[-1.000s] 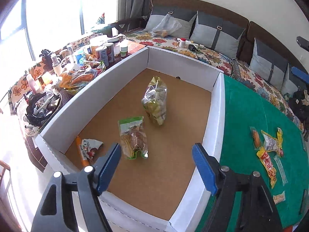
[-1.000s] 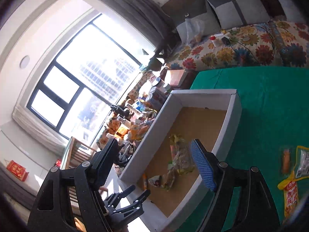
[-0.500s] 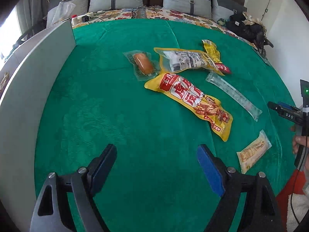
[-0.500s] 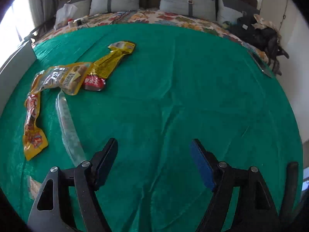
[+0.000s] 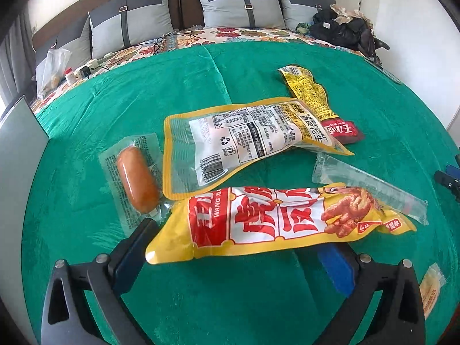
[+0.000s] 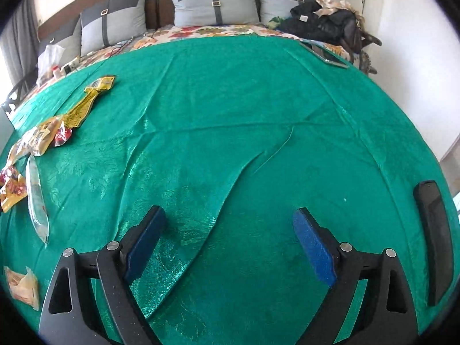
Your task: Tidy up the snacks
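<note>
My left gripper (image 5: 235, 256) is open, low over the green cloth, with its fingers on either side of the near edge of a yellow and red chicken-feet packet (image 5: 276, 221). Behind it lie a sausage in clear wrap (image 5: 136, 184), a white and yellow peanut packet (image 5: 244, 141), a yellow and red packet (image 5: 313, 97) and a clear long packet (image 5: 371, 189). My right gripper (image 6: 230, 241) is open and empty over bare cloth; the same snacks (image 6: 37, 138) lie far to its left.
The white box wall (image 5: 20, 155) stands at the left edge. A small beige packet (image 5: 431, 290) lies at the right, also seen in the right wrist view (image 6: 21, 286). Cushions (image 5: 238, 8) and a black bag (image 5: 342, 28) sit at the back. A tablet (image 6: 323, 53) lies far right.
My left gripper swung from over the box to the snacks and has closed in on the yellow and red packet. My right gripper swung to the bare cloth and stays there.
</note>
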The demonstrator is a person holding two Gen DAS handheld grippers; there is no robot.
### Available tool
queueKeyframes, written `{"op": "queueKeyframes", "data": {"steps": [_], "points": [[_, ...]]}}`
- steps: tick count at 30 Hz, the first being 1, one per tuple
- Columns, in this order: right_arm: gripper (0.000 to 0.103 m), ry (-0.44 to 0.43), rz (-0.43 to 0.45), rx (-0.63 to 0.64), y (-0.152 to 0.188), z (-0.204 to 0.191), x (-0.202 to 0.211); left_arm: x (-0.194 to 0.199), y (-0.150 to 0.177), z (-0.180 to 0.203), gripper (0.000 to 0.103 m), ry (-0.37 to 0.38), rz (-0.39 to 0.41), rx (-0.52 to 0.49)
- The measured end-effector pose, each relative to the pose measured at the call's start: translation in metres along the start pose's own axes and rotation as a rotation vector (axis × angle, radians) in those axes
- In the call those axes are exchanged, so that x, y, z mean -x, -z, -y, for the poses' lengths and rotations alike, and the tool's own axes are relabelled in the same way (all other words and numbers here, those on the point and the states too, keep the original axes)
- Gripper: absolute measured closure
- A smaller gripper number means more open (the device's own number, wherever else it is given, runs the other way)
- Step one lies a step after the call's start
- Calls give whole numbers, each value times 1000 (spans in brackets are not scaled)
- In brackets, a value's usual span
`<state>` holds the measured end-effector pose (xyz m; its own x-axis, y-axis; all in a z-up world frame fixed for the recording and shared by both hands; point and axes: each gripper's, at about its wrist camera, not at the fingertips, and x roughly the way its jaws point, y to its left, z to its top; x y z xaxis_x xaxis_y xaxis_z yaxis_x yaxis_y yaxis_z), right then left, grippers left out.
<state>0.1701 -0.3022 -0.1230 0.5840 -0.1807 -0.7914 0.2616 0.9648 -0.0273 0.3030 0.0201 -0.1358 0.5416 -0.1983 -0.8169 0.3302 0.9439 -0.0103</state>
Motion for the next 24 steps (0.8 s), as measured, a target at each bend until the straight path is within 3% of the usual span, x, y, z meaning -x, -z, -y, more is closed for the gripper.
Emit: {"op": "queueKeyframes", "data": {"steps": [24], "points": [[8, -1, 0, -1, 1, 2, 0, -6, -8, -3, 0, -1, 3, -2]]}}
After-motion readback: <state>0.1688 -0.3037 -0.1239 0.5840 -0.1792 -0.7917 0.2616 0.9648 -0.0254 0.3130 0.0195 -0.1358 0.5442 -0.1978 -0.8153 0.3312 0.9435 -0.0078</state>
